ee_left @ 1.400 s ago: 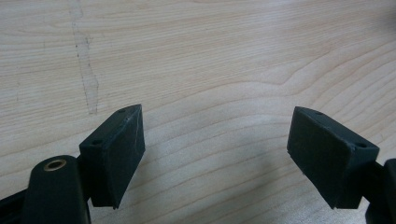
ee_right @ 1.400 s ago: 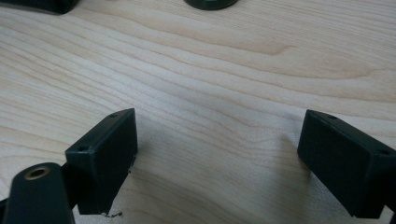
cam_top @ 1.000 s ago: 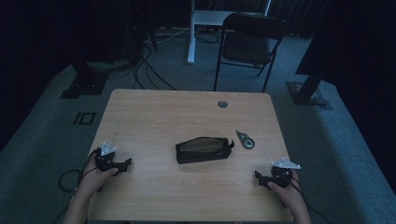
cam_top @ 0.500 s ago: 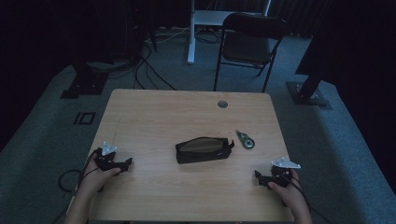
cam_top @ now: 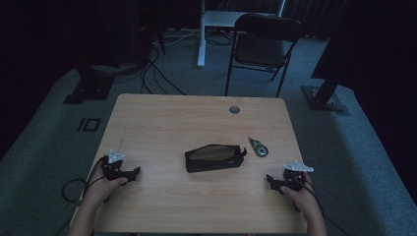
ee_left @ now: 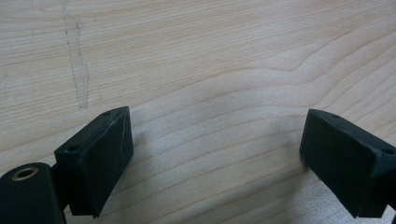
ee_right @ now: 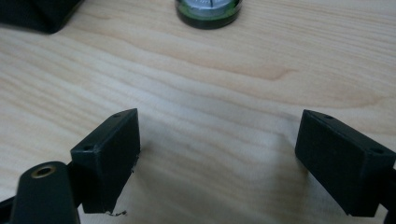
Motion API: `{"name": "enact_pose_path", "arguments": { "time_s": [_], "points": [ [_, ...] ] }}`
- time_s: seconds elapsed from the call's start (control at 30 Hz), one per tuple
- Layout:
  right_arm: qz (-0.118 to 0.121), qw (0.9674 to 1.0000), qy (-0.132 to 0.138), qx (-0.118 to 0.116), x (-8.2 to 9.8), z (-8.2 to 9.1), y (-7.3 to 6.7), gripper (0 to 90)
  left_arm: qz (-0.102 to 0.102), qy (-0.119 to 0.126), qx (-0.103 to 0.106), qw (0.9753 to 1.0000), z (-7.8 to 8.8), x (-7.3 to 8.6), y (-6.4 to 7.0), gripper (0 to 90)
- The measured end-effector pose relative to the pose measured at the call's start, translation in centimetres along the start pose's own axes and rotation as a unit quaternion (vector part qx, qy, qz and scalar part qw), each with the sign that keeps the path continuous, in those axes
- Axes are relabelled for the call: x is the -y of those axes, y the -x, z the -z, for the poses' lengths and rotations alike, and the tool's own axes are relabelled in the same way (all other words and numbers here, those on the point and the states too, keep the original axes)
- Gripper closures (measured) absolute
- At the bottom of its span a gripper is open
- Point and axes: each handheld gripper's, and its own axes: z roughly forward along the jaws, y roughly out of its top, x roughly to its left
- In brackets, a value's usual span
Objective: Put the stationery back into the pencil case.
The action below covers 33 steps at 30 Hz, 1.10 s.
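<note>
Centrally on the table lies the pouch, with the tool just beside its right end. Left gripper and right gripper rest well apart from it, jaws wide with nothing between; the left's have just been opening, the right's closing.

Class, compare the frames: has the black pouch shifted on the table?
No. The black pouch lies mid-table, left of the small round tool, as before.

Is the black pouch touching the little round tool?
No, in the high view the pouch lies apart from the tool, with bare table between them.
</note>
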Motion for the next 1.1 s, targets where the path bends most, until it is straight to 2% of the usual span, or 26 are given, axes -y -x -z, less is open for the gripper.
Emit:
{"name": "enact_pose_path", "arguments": {
  "time_s": [0.33, 0.47, 0.6, 0.7, 0.83, 0.97, 1.1],
  "points": [
    [0.008, 1.0000, 0.001, -0.001, -1.8, -1.1, 0.4, 14.6, 0.000, 0.000, 0.000, 1.0000, 0.0, 0.0, 0.0, 10.1],
    [0.018, 0.9998, 0.003, 0.005, -2.8, -1.6, 0.7, 16.7, 0.000, 0.000, 0.000, 1.0000, 0.0, 0.0, 0.0, 10.1],
    [0.020, 0.9997, 0.017, -0.005, -3.7, -2.0, 0.7, 19.1, 0.000, 0.000, 0.000, 1.0000, 0.0, 0.0, 0.0, 10.1],
    [0.030, 0.9994, 0.019, -0.003, -4.5, -2.5, 0.7, 23.0, 0.000, 0.000, 0.000, 1.0000, 0.0, 0.0, 0.0, 10.1],
    [0.027, 0.9994, 0.024, -0.005, -5.8, -2.8, 0.8, 27.9, 0.000, 0.000, 0.000, 1.0000, 0.0, 0.0, 0.0, 10.1],
    [0.027, 0.9991, 0.032, -0.007, -6.7, -3.0, 0.8, 27.9, 0.000, 0.000, 0.000, 1.0000, 0.0, 0.0, 0.0, 10.1],
    [0.030, 0.9990, 0.032, -0.009, -7.6, -4.1, 0.7, 27.9, 0.000, -0.001, 0.000, 1.0000, 0.0, 0.0, 0.0, 10.1]
  ]
}}
